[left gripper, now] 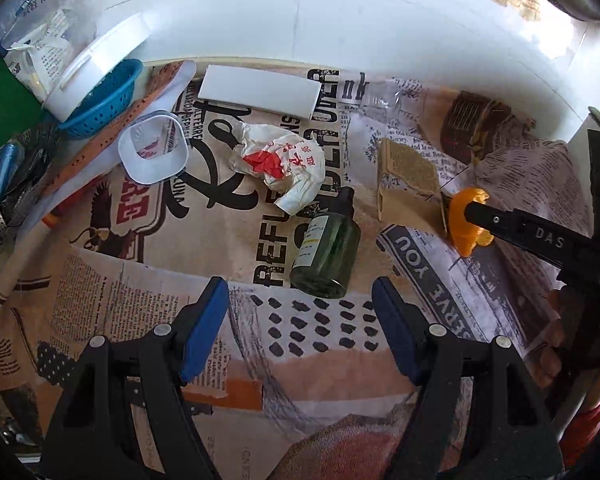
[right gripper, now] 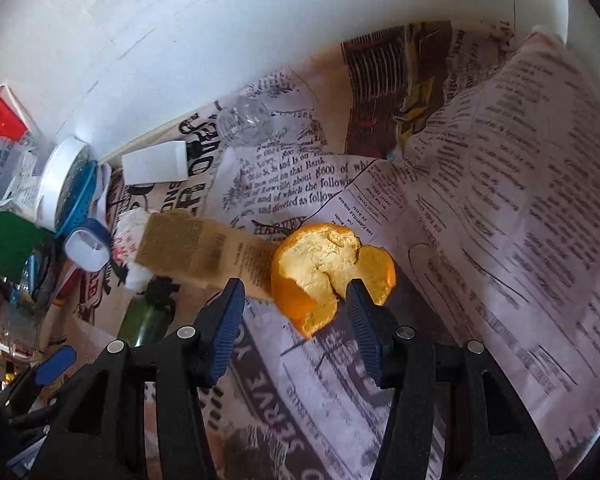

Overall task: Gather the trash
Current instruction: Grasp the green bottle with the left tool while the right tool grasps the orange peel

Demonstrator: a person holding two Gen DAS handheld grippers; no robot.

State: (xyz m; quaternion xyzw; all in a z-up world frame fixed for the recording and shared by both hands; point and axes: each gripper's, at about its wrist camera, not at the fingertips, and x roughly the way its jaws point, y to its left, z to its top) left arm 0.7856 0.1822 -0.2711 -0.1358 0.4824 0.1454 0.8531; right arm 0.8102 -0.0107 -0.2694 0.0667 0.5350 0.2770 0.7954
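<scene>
An orange peel (right gripper: pixel 330 268) lies on the newspaper-print tablecloth (right gripper: pixel 500 200), next to a tan cardboard box (right gripper: pixel 208 252). My right gripper (right gripper: pixel 296 292) is open, its fingers on either side of the peel's near edge; it also shows in the left wrist view (left gripper: pixel 474 210) at the peel (left gripper: pixel 460 232). My left gripper (left gripper: pixel 300 308) is open and empty, just short of a green glass bottle (left gripper: pixel 326 252) that lies on its side. A crumpled white and red wrapper (left gripper: pixel 284 168), an empty white cup (left gripper: pixel 154 152) and the box (left gripper: pixel 408 184) lie beyond.
A white flat box (left gripper: pixel 260 90) and a clear plastic piece (right gripper: pixel 244 120) lie near the wall. A blue colander (left gripper: pixel 100 100) with a white lid, a metal strainer (left gripper: pixel 4 184) and bags crowd the left side. Folded tablecloth rises at the right (left gripper: pixel 540 168).
</scene>
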